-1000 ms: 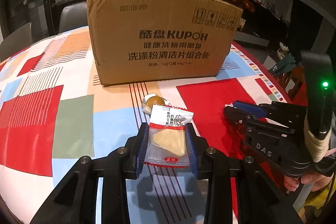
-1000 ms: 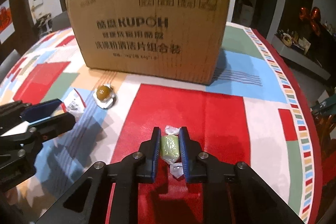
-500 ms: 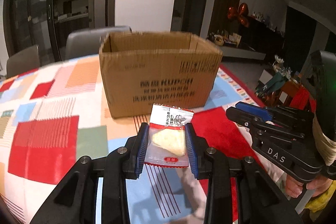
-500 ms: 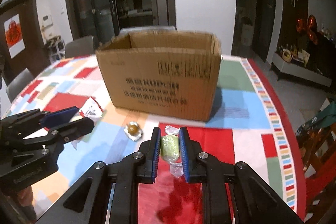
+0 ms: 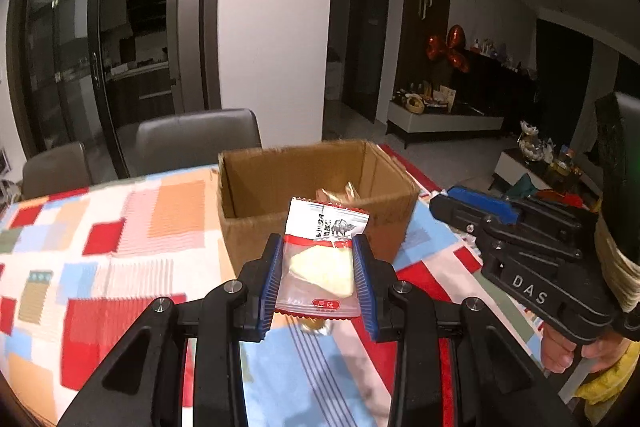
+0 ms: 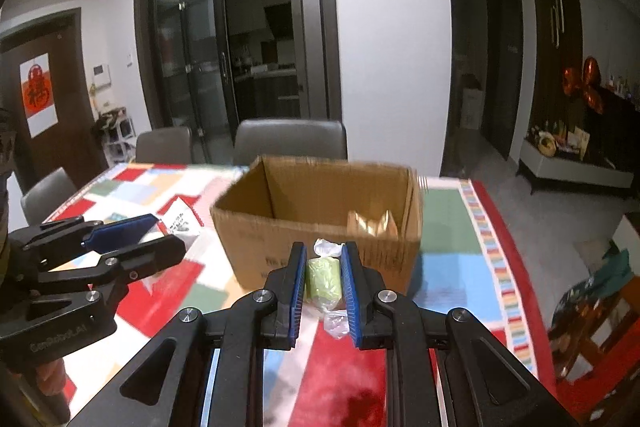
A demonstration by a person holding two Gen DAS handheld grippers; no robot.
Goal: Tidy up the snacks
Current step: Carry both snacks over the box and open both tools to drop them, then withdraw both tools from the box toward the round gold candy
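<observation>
Your left hand-held gripper [image 5: 318, 273] is clamped on a clear snack packet [image 5: 320, 267] with a pale wafer inside, up above the table [image 5: 120, 267] just short of the open cardboard box [image 5: 312, 187]. Your right hand-held gripper [image 6: 323, 285] pinches a green wrapped candy [image 6: 323, 283] before that box, where gold-wrapped snacks [image 6: 372, 223] lie inside.

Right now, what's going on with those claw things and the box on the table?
A person is sorting snacks with a claw in each hand. The left claw grips a clear packet with a pale snack; the right claw grips a green wrapped candy. Both are held above the table, facing the open cardboard box, which already holds a gold-wrapped snack.
</observation>
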